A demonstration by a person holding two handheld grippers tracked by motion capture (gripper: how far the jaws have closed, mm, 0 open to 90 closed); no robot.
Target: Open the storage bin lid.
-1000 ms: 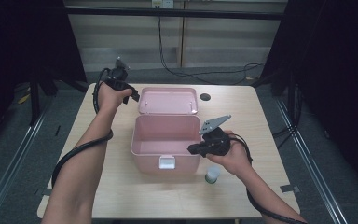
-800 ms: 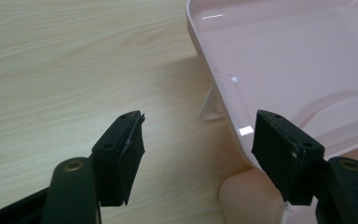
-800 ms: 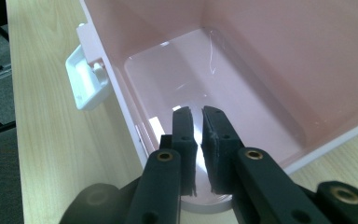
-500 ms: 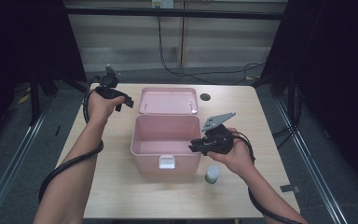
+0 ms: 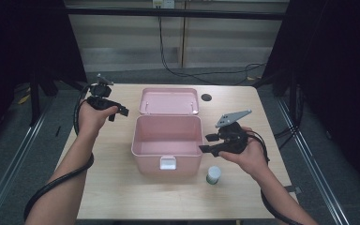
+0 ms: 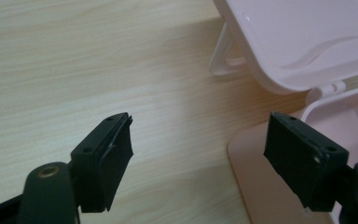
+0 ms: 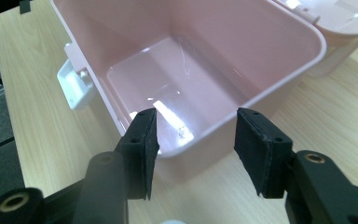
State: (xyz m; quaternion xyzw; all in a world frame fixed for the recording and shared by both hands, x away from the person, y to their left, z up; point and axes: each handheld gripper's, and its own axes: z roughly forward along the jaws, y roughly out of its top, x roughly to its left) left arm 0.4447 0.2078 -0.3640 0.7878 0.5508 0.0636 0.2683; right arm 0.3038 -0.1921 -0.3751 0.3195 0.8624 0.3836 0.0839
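An open pink box (image 5: 168,151) stands mid-table with its lid (image 5: 168,101) laid back flat behind it. In the right gripper view its interior (image 7: 168,84) looks empty. My left gripper (image 5: 117,114) hovers over the table left of the lid. Its jaws have just been opening and now stand open (image 6: 198,135) with only bare wood between them. My right gripper (image 5: 206,143) sits at the box's right wall. Its jaws have also just been opening and stand open (image 7: 193,135). The box rim (image 7: 261,100) lies just beyond the pads, untouched.
A small white jar with a green band (image 5: 213,175) stands near the box's front right corner, close under my right hand. A white latch (image 5: 168,163) hangs on the box front. A dark round hole (image 5: 206,97) marks the wooden table (image 5: 98,187) at the back right.
My left hand has drawn away from the lid's far left corner, leftward and nearer. My right gripper's jaws have spread apart and lifted slightly at the box's right wall.
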